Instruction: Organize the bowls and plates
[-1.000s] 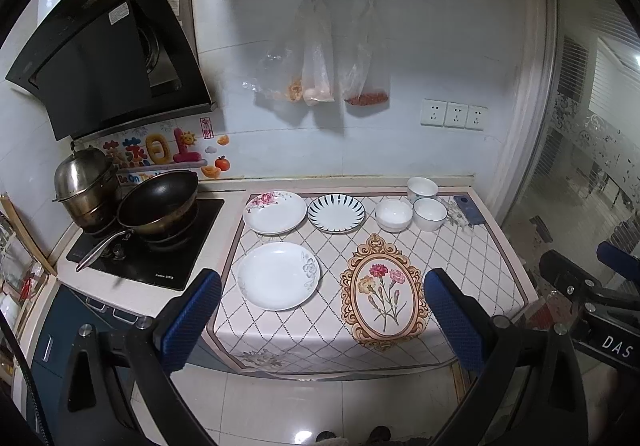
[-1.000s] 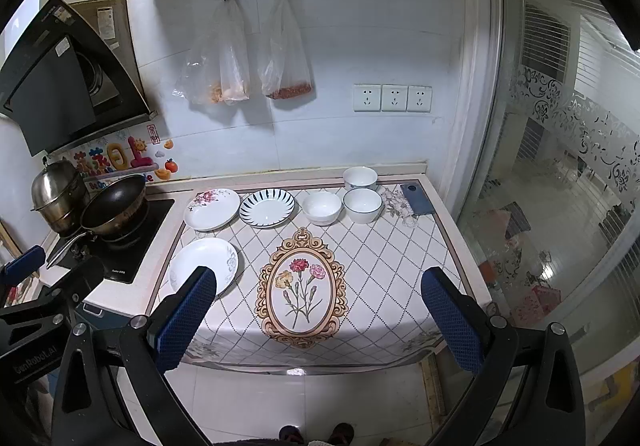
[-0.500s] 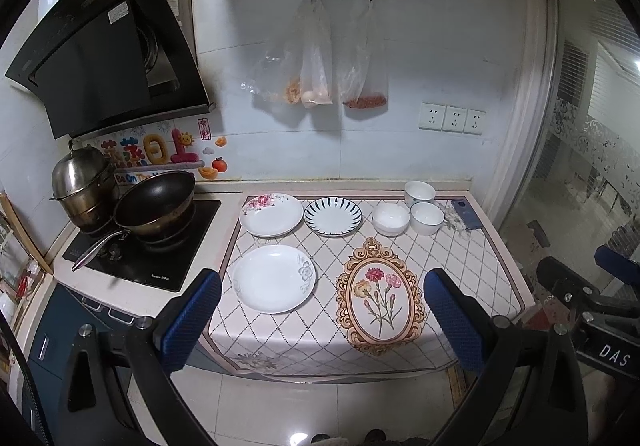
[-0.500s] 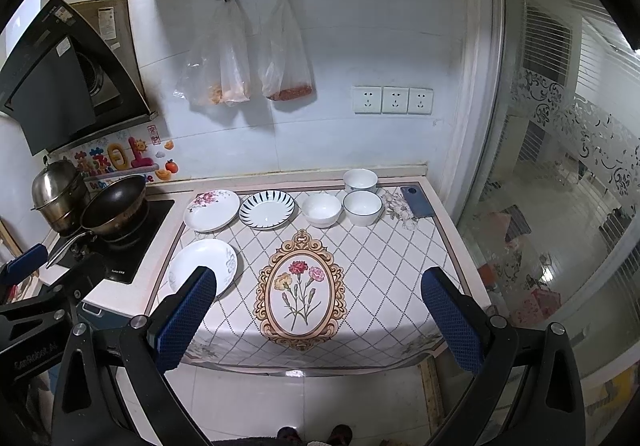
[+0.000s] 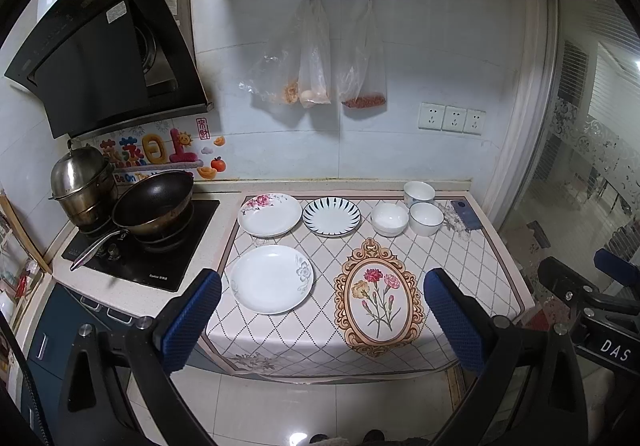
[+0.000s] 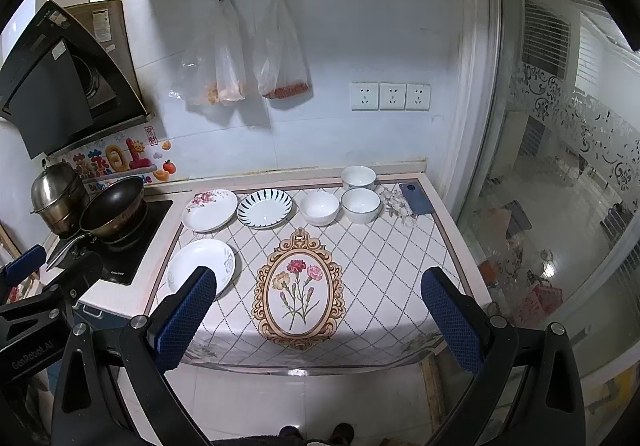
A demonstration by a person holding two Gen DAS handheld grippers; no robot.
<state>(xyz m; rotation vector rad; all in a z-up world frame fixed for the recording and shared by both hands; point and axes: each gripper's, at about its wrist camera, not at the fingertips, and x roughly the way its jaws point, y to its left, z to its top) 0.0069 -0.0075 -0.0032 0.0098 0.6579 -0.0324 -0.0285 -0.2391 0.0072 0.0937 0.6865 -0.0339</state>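
On the counter's patterned cloth lie a plain white plate (image 5: 271,279) (image 6: 204,269) at the front left, a pink-flowered plate (image 5: 269,214) (image 6: 210,209) and a blue-striped plate (image 5: 331,216) (image 6: 264,208) behind it. Three white bowls stand at the back right: one plain (image 5: 389,219) (image 6: 319,208), one blue-rimmed (image 5: 426,219) (image 6: 360,205), one nearest the wall (image 5: 418,192) (image 6: 359,177). My left gripper (image 5: 322,316) and right gripper (image 6: 318,314) both hang open in front of the counter, well short of the dishes, holding nothing.
An oval flower-print mat (image 5: 378,298) (image 6: 298,288) lies mid-counter. A black wok (image 5: 154,202) and a steel pot (image 5: 82,182) sit on the stove at left. A blue phone (image 5: 465,214) lies at the back right corner. Plastic bags (image 5: 316,58) hang on the wall.
Both views have drifted slightly back and up from the counter; the dishes sit a little lower and smaller in frame. Nothing on the counter has moved, and both grippers stay open.
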